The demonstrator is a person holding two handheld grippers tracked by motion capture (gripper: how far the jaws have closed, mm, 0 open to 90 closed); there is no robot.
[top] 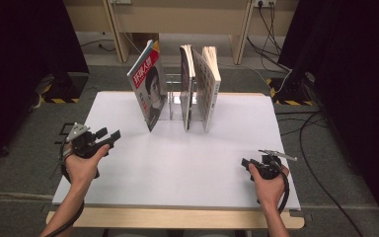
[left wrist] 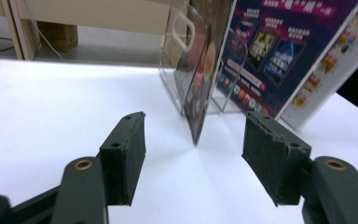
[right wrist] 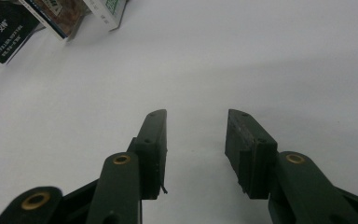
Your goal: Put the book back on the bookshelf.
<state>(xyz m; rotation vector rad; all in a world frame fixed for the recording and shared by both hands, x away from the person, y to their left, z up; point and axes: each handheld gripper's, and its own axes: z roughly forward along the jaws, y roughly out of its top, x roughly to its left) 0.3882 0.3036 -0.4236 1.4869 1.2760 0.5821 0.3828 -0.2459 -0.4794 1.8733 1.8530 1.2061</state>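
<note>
High view showed the magazine (top: 149,91) leaning at the left end of the clear rack (top: 177,98). Left gripper (top: 109,137) faced it, jaws open and empty; right gripper (top: 246,163) likewise. Thin, floppy, probably glossy: best pinched near the spine.

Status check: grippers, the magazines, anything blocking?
Left gripper and right gripper open, empty. Leaning magazine in clear rack, untouched. Path clear.

Table (top: 187,168): smooth matt white top, pale wood front edge. Magazines (top: 150,91): glossy printed paper covers. Rack (left wrist: 182,70): clear shiny plastic. Left tool (left wrist: 193,156): matt black plastic, rough-edged pads (left wrist: 270,158), brass-coloured rivets.
</note>
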